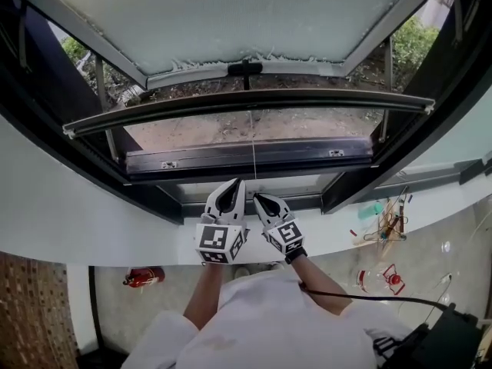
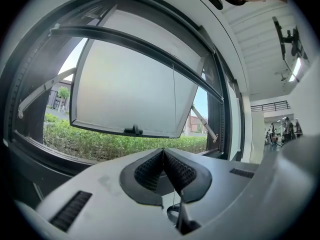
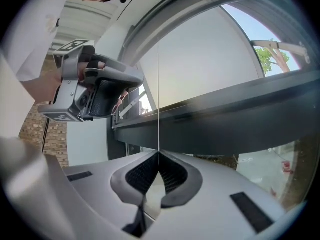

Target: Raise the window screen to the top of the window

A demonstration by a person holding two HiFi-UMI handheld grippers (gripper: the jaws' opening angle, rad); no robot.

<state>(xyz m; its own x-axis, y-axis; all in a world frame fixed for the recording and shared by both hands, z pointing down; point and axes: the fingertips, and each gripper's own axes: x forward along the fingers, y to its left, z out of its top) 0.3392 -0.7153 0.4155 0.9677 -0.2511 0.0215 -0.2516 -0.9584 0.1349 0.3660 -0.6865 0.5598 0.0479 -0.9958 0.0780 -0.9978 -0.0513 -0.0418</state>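
A thin pull cord (image 1: 253,152) hangs from the dark screen bar (image 1: 246,102) across the open window. My right gripper (image 1: 258,197) is shut on the cord. In the right gripper view the cord (image 3: 158,94) rises straight out of the closed pads of that gripper (image 3: 159,153). My left gripper (image 1: 239,183) stands close beside it, also shut. In the left gripper view the cord (image 2: 174,99) passes just right of the left gripper's closed tips (image 2: 163,150), behind its right finger, not between the pads. The screen bar (image 2: 135,39) sits well below the frame's top.
The glazed sash (image 1: 231,21) is pushed outward, with a handle (image 1: 244,69) at its lower edge. A white sill (image 1: 92,221) runs below the grippers. On the floor lie a red extinguisher (image 1: 144,277) and wire clutter (image 1: 384,225). A hedge (image 2: 100,141) grows outside.
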